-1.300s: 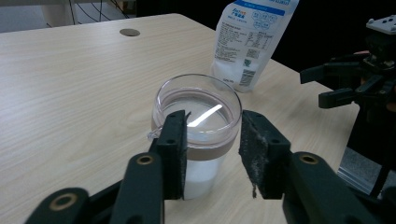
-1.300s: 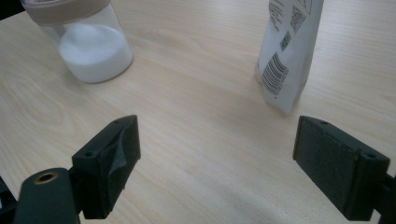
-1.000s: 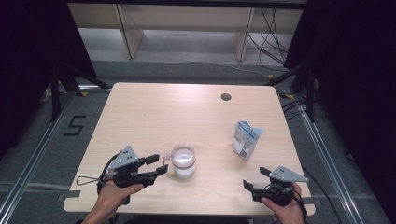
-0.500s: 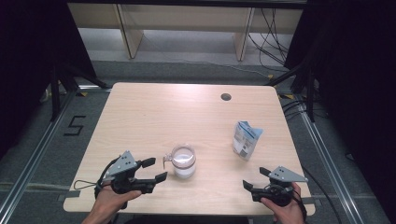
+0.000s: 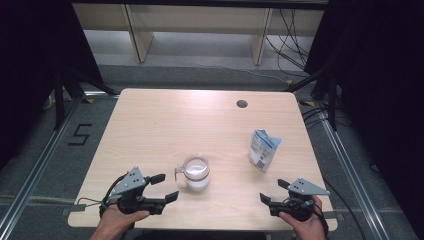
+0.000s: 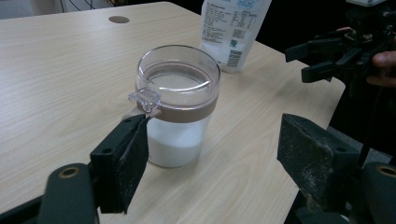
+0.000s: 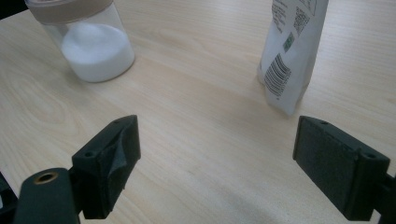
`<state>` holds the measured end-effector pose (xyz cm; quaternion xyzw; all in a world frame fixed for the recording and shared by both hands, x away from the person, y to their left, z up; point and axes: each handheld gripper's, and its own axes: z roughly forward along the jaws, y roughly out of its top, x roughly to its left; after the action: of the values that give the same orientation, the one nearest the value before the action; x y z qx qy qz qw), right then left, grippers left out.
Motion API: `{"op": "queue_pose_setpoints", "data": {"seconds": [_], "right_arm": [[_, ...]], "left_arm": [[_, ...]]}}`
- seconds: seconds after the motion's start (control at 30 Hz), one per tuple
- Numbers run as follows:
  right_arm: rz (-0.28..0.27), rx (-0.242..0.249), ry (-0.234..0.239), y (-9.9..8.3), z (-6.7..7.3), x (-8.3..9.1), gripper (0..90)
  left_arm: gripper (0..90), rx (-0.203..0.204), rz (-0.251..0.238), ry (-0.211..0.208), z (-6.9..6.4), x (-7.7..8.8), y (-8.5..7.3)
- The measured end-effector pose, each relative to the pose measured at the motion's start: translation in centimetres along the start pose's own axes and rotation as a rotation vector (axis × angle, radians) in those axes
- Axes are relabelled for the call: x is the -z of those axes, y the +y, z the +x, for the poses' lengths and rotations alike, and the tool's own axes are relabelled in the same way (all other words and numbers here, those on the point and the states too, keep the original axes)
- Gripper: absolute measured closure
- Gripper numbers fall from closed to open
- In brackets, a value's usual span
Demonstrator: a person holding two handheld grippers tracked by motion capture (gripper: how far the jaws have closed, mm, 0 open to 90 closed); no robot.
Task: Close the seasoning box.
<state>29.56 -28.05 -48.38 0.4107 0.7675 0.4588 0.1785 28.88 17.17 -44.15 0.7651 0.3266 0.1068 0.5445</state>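
Jar of white powder stands upright near the table's front edge, high view; left gripper just beside it on its left, much nearer than right gripper. Left jaws have just been opening, nothing between them, not touching the jar. White pouch upright, well apart to the right.

Left gripper view: jar dead ahead, tabbed lid on, clasp tab facing the jaws; pouch behind.

Right gripper view: jaws spread wide, empty; pouch ahead-right, jar ahead-left. Path unobstructed.
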Motion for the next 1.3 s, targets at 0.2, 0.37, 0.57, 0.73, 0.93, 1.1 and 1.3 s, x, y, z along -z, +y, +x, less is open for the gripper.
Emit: {"op": "queue_pose_setpoints", "data": {"seconds": [0.2, 0.37, 0.57, 0.73, 0.93, 1.1, 1.3], "right_arm": [[0.006, -0.025, 0.002, 0.0, 0.3, 0.0, 16.0], [-0.003, 0.012, -0.003, 0.0, 0.0, 0.0, 15.9], [0.008, -0.025, 0.003, 0.0, 0.3, 0.0, 15.9], [-0.009, 0.019, -0.011, 0.0, 0.0, -0.2, 16.0], [-0.002, -0.003, 0.01, 0.0, 0.2, -0.2, 15.9], [0.004, -0.019, 0.009, 0.0, 0.4, -0.1, 15.9], [0.007, -0.018, 0.015, 0.0, 0.5, -0.2, 15.9]], "left_arm": [[18.8, -0.018, 0.014, 0.014, -0.2, 0.0, -0.5], [16.7, -0.023, 0.015, 0.013, -0.2, 0.1, -0.9], [15.0, -0.001, 0.021, 0.03, -0.2, 0.1, -1.4], [14.9, -0.012, 0.024, 0.022, 0.0, 0.1, -2.0], [14.9, -0.031, 0.049, 0.048, 0.0, 0.2, -2.6], [15.0, -0.046, 0.074, 0.044, 0.1, 0.1, -3.3], [15.0, -0.068, 0.104, 0.055, -0.2, -0.1, -4.0]]}}
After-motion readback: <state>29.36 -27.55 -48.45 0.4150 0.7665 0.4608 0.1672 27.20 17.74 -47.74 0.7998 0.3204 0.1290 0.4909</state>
